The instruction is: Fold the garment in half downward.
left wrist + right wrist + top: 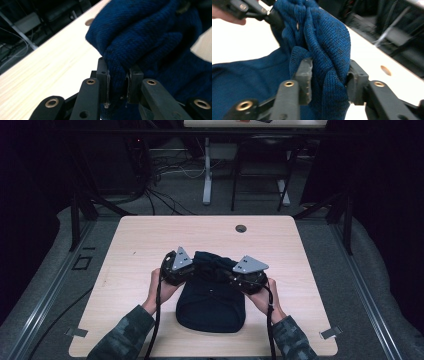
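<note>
A dark blue knit garment (212, 307) lies at the middle front of the wooden table (145, 235), its far edge bunched and lifted. My left gripper (194, 268) holds that raised edge from the left. In the left gripper view its jaws (117, 85) are shut on a narrow fold of the knit (150, 37). My right gripper (231, 273) meets the same edge from the right. In the right gripper view its jaws (328, 77) press on a thick bunched fold of the garment (329, 37). The left gripper (270, 16) pinches the cloth farther back there.
A round cable hole (241, 228) sits near the table's far edge. Bare tabletop lies on both sides of the garment. Beyond the table are dark frame posts, floor cables and a second desk's legs (207, 175).
</note>
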